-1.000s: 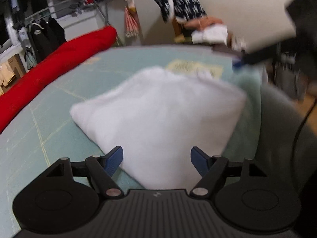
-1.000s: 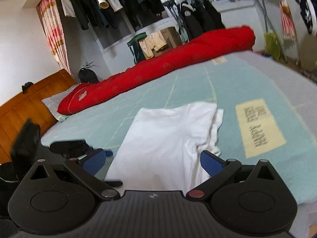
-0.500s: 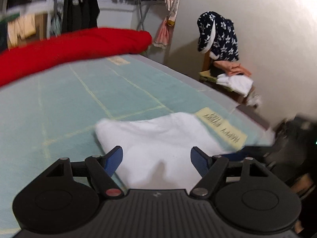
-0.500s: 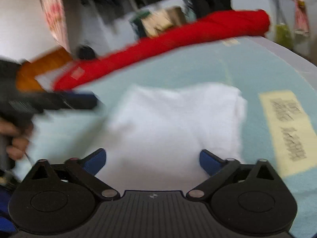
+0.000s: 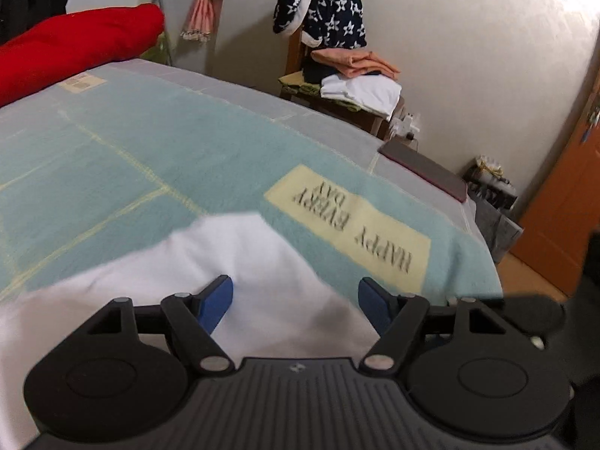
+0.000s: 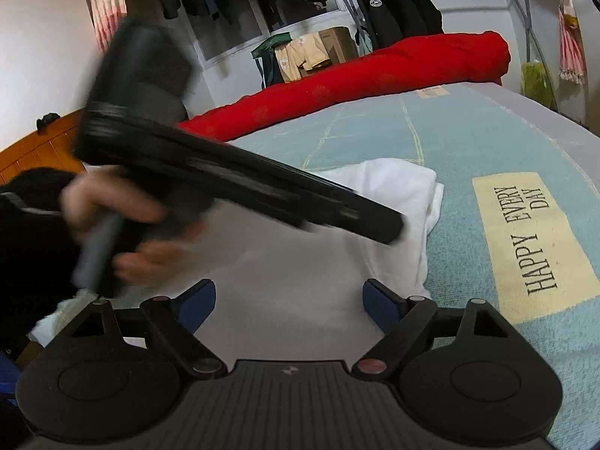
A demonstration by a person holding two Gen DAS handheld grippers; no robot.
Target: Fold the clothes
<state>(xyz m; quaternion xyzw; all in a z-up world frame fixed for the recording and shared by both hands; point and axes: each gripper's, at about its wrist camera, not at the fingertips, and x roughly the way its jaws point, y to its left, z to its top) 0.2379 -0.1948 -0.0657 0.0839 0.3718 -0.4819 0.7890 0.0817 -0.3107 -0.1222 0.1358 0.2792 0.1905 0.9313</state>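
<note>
A folded white garment (image 5: pixel 232 262) lies on the light blue bed cover (image 5: pixel 157 142). It also shows in the right wrist view (image 6: pixel 390 187). My left gripper (image 5: pixel 295 302) is open and empty, low over the garment's near edge. My right gripper (image 6: pixel 288 305) is open and empty, just above the garment's near part. In the right wrist view the left gripper's body and the hand that holds it (image 6: pixel 225 176) cross over the garment.
A red bolster (image 6: pixel 360 78) lies along the far side of the bed. A yellow "HAPPY EVERY DAY" patch (image 5: pixel 352 225) is beside the garment. A chair with folded clothes (image 5: pixel 356 82) stands by the wall. A dark flat object (image 5: pixel 423 168) lies near the bed's edge.
My left gripper has swung to the right and come in over the garment, now crossing the right wrist view. My right gripper has stayed above the garment's near edge. Both stay open.
</note>
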